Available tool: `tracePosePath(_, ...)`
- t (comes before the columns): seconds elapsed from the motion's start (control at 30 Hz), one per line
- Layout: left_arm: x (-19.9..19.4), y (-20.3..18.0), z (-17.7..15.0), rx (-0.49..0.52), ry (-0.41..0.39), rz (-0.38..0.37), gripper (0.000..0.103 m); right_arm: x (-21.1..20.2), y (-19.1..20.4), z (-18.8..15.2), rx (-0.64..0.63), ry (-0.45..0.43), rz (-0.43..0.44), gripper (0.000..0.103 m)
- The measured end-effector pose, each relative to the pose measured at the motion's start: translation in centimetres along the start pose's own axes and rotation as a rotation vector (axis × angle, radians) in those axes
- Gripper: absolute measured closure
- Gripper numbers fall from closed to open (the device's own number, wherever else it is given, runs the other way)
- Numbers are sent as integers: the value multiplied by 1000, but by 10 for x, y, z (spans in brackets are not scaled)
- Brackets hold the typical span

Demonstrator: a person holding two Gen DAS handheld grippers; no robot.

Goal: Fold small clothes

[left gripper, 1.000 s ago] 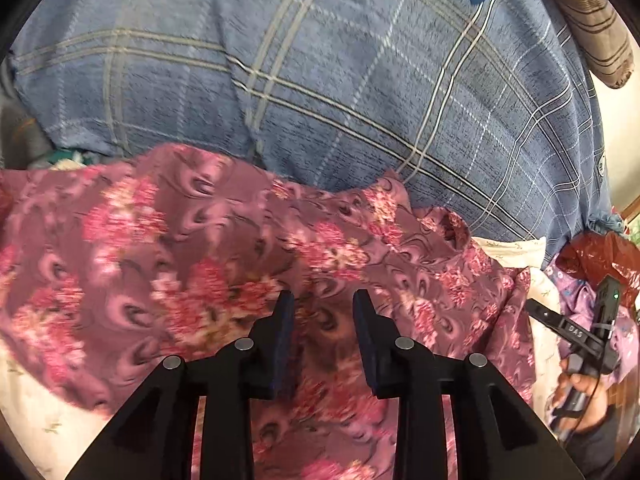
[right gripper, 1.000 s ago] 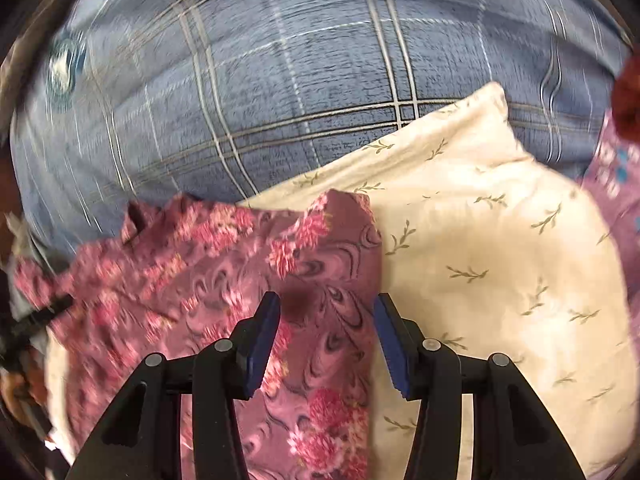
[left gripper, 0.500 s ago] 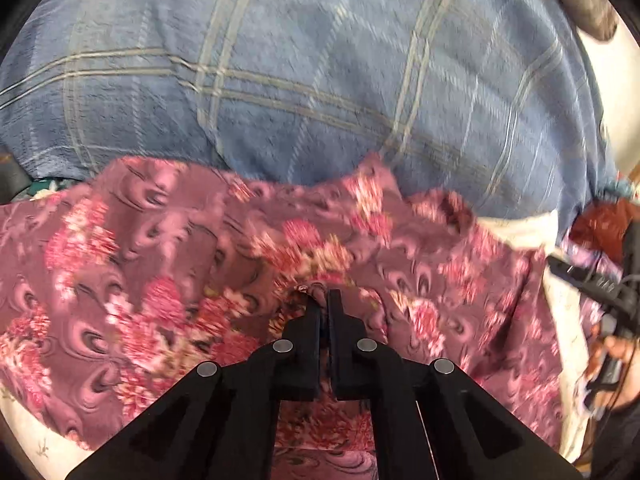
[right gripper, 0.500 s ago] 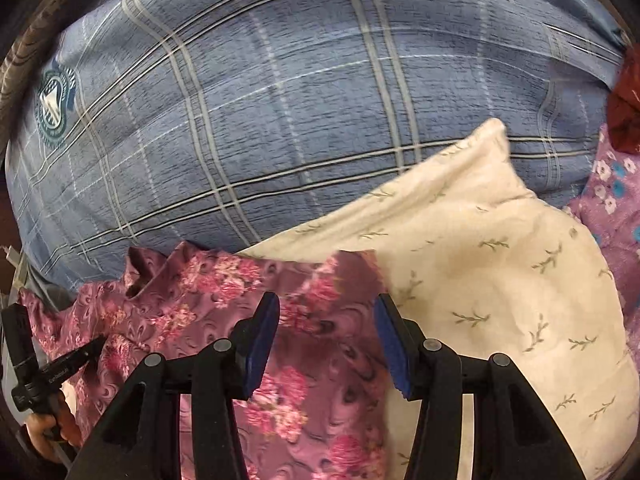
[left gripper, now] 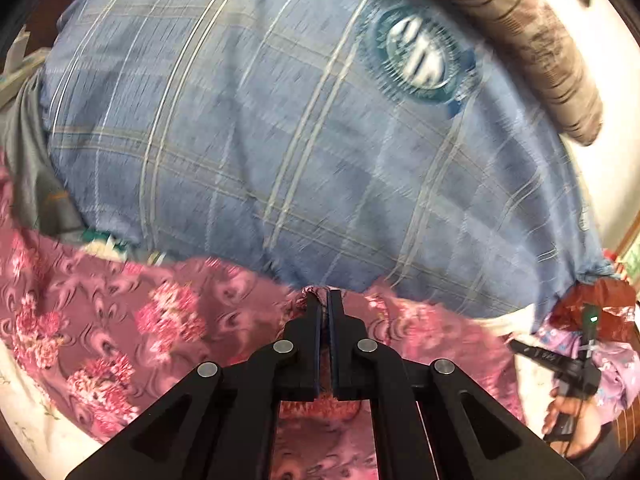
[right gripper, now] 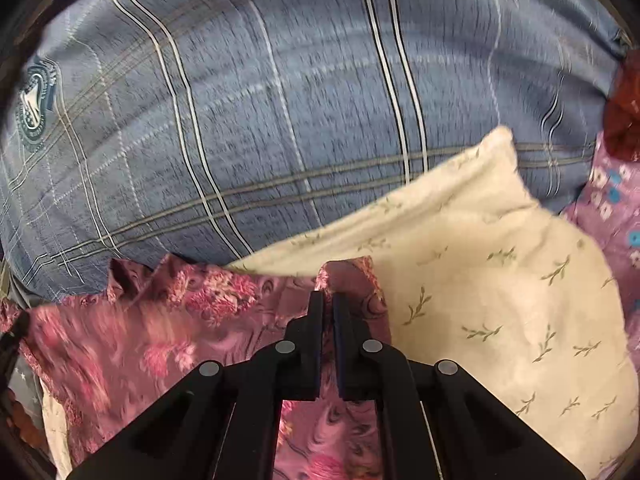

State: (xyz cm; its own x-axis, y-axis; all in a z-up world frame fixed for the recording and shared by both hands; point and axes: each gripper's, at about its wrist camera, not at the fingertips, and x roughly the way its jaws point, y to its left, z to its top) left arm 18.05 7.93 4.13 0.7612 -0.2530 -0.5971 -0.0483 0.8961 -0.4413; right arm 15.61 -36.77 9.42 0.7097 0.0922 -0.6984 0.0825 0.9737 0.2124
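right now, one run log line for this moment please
phase: grasp | left gripper: shut on floral garment | right gripper: shut on floral garment edge | under it: cream pillow

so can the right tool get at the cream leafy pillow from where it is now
Probably not yet: the right tool is shut on the floral garment, so it is occupied. The cream pillow lies bare just beside it with nothing over it, so once the cloth is let go, the way looks free.
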Motion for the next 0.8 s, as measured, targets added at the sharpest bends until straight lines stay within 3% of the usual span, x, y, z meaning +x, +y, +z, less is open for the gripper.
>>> tracePosePath(0.1, 27, 14, -12, -8, 90, 73, 101, 14, 1, -2, -3, 25, -11, 100)
tracePosePath(0.27, 56, 26, -17, 11, 154, 175, 100, 40, 7, -10, -49, 66, -49, 97)
tracePosePath(0.33, 54, 29, -13, 7, 153, 164, 100, 37, 10, -10, -61, 56, -64, 94)
tracePosePath(0.4, 40, 31, -7, 0, 132, 127, 98, 25, 15, -10, -75, 35, -77, 83)
tracePosePath(0.47, 27, 31, -6, 1, 143, 74, 85, 6, 24, -16, -101, 12, -57, 62)
tracePosePath(0.6, 10, 38, -11, -35, 179, 9, 58, -17, 52, -41, -184, 15, 50, 59)
tracePosePath(0.67, 14, 43, -15, -61, 227, 2, 56, -25, 75, -63, -260, 47, 127, 57)
tracePosePath(0.8, 34, 46, -15, -69, 293, 23, 56, -28, 110, -100, -397, 95, 187, 51)
